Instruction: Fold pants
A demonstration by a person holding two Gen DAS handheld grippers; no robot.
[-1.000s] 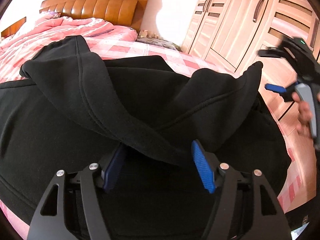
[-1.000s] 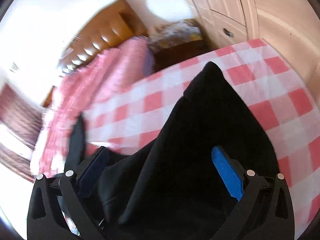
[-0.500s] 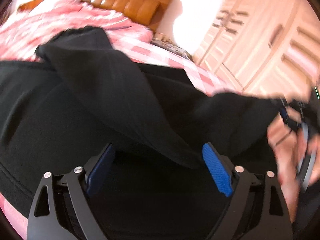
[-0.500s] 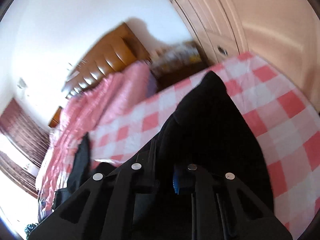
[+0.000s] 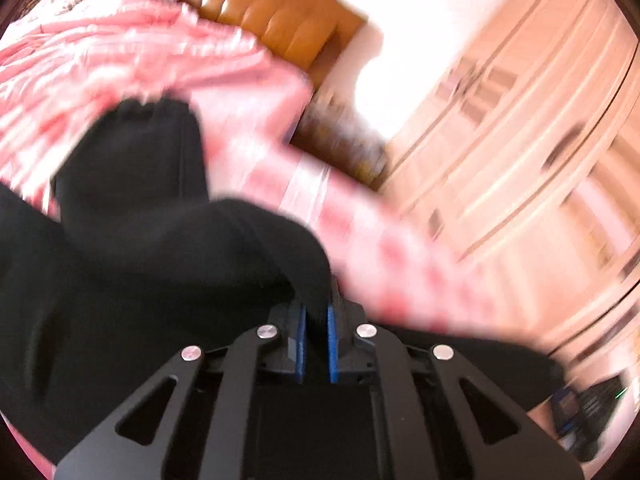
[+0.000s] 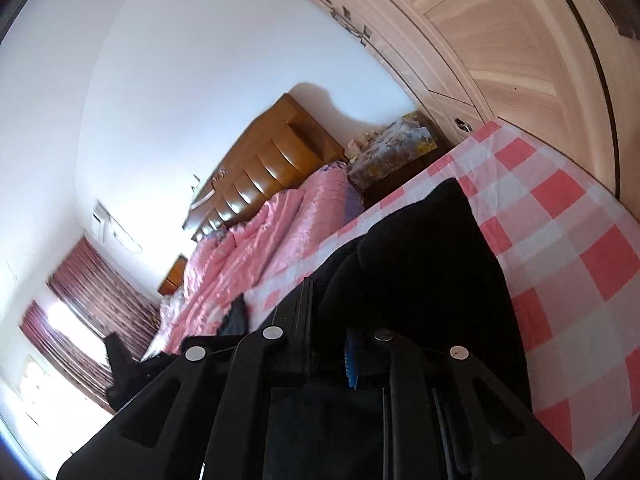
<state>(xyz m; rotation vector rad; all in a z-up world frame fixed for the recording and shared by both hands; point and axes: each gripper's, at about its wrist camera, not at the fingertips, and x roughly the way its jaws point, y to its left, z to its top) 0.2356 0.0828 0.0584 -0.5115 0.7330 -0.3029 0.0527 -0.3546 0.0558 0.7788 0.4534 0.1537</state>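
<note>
A bed with a pink-and-white checked sheet (image 6: 560,248) fills the scene; a rumpled pink quilt (image 6: 272,236) lies toward the brown padded wooden headboard (image 6: 276,168). A pale wooden wardrobe (image 6: 500,40) runs along the right of the frame, and dark red curtains (image 6: 84,292) hang at lower left.

The black fleece pants (image 6: 432,256) lie on the sheet, their long axis running from the lower frame up toward the headboard, with one end peaking at centre right. The left view is blurred.

The left claw (image 5: 317,332) is closed on a fold of the pants (image 5: 160,248). The right claw (image 6: 332,344) is narrow, pinching black fabric.
</note>
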